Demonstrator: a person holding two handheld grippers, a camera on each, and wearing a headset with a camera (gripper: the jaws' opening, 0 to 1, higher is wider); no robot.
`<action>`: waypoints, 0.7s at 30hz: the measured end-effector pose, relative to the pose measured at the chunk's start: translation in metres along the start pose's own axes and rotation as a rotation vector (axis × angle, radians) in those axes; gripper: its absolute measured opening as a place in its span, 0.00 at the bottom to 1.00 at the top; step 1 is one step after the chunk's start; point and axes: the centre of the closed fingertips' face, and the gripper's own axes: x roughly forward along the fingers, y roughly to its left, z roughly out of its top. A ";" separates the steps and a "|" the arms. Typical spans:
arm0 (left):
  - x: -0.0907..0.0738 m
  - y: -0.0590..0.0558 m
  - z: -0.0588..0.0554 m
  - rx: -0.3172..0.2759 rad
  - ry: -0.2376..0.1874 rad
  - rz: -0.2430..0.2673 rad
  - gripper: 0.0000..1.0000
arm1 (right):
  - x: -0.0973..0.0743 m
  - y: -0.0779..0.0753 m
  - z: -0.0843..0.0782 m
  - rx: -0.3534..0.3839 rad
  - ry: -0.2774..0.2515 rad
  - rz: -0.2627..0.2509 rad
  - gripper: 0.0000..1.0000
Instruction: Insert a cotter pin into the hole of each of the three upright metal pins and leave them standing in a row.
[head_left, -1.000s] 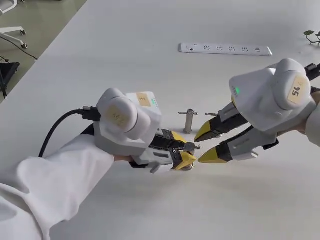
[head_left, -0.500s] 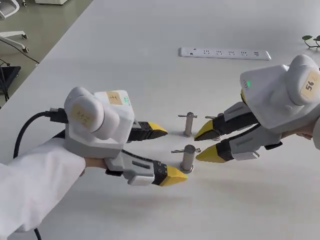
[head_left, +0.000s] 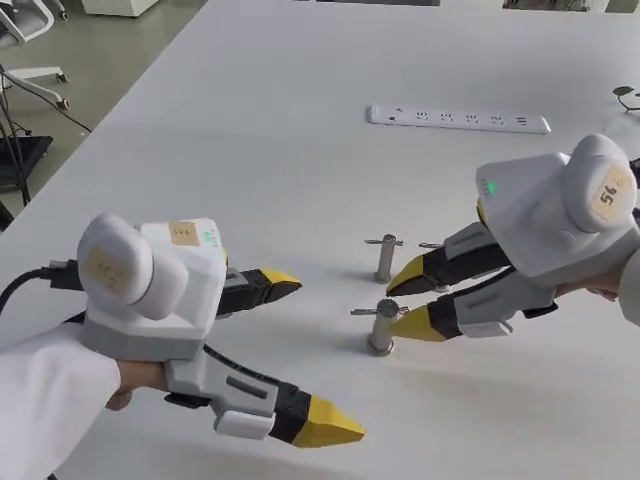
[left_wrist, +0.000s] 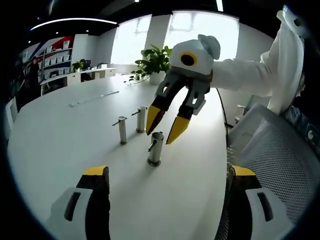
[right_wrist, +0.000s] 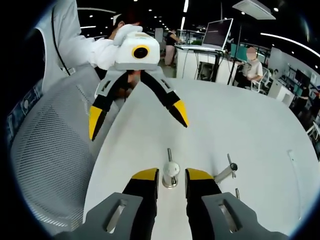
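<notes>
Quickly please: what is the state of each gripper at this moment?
Left gripper: tongs wide open, holding nothing.
Right gripper: tongs open, holding nothing, tips close to the nearest metal pin.

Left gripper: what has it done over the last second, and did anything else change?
The left gripper let go of the near pin, opened wide and pulled back toward the person. The right gripper stayed open beside that pin, which still stands with its cotter pin through it.
</notes>
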 end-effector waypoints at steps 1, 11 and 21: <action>-0.002 0.000 -0.001 0.002 -0.004 0.002 0.99 | 0.001 0.000 0.000 0.003 -0.001 0.001 0.15; -0.009 -0.001 -0.004 -0.006 -0.025 0.039 0.99 | 0.010 0.002 -0.002 0.012 0.009 0.009 0.11; -0.011 0.000 -0.010 -0.031 -0.030 0.049 0.99 | 0.011 -0.004 -0.004 0.063 0.002 -0.004 0.08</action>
